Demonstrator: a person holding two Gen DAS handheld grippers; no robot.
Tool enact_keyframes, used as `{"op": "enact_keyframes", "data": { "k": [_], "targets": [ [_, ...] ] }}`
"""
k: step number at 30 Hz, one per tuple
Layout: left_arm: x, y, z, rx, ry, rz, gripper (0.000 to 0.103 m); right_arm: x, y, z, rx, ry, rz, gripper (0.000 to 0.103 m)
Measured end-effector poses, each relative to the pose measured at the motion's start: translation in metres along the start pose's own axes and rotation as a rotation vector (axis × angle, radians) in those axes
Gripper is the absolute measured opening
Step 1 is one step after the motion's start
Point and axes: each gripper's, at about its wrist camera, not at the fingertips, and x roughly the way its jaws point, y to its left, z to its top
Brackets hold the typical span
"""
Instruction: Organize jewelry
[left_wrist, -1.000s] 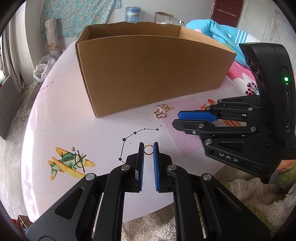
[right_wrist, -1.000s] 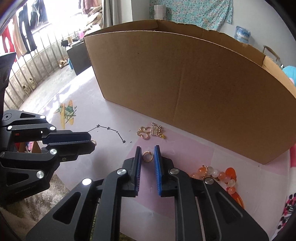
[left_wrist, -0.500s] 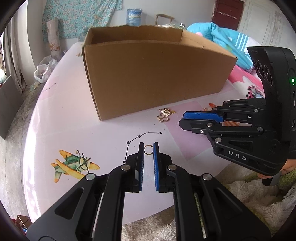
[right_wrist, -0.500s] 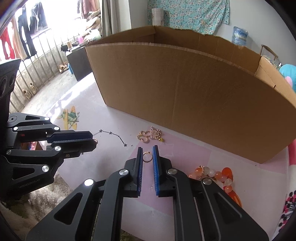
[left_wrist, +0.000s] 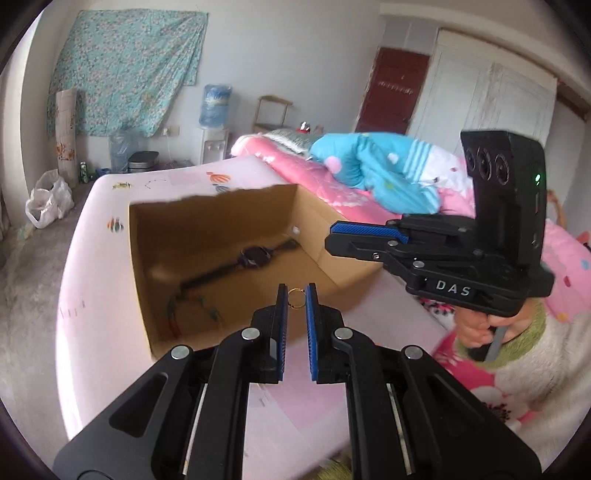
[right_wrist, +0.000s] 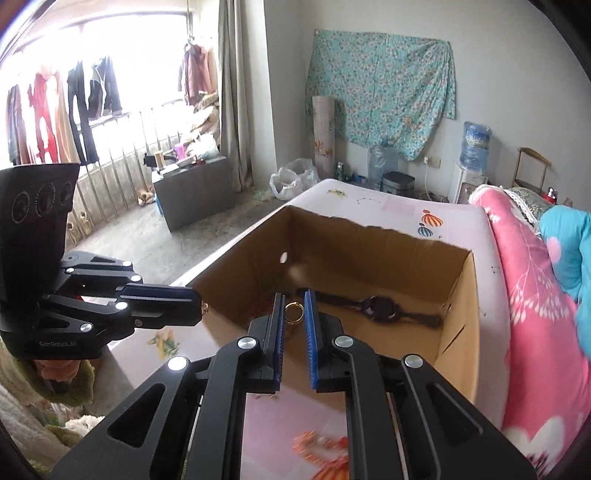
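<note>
Open-topped cardboard box (left_wrist: 236, 266) on the pink table (left_wrist: 96, 266): its mouth is unobstructed from above. A watch (left_wrist: 255, 256) lies along the far floor, leaving the near floor mostly bare. The bedding (right_wrist: 532, 295) crowds the box's right wall; table along the left lies free.

Daylight's flooding in through the window (right_wrist: 92, 66), blowing it out; motion blur's smearing the bedding (left_wrist: 369, 166); fisheye's bending edges.

White letters "DAS" stand on the black body of the right gripper (left_wrist: 334, 238), seen from the left wrist. Small grey lettering "GenRobot.AI" runs along the left gripper (right_wrist: 199, 308) body's lower edge.
</note>
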Motion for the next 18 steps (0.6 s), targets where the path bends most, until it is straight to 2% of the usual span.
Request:
{"op": "enact_keyframes", "data": {
  "k": [3,4,5,8,11,13,18],
  "targets": [
    [0.044,0.010,0.031,-0.038,0.134,0.018,0.009,0.039,-0.032,0.026,0.049,0.141,0.031,0.011],
    [0.063,0.016,0.040,-0.068,0.183,-0.003,0.009,0.059,-0.044,0.032,0.079,0.216,0.046,0.011],
    [0.075,0.020,0.045,-0.090,0.214,-0.016,0.009,0.078,-0.055,0.036,0.102,0.288,0.054,0.011],
    [0.119,0.034,0.056,-0.128,0.326,0.020,0.009,0.119,-0.074,0.035,0.140,0.425,0.049,0.011],
    [0.155,0.043,0.062,-0.177,0.424,0.029,0.009,0.145,-0.078,0.028,0.147,0.494,0.025,0.011],
    [0.161,0.053,0.059,-0.192,0.458,0.043,0.009,0.152,-0.080,0.024,0.157,0.509,0.015,0.011],
    [0.170,0.059,0.060,-0.233,0.478,0.037,0.010,0.156,-0.084,0.024,0.153,0.513,0.016,0.015]
  ]
}}
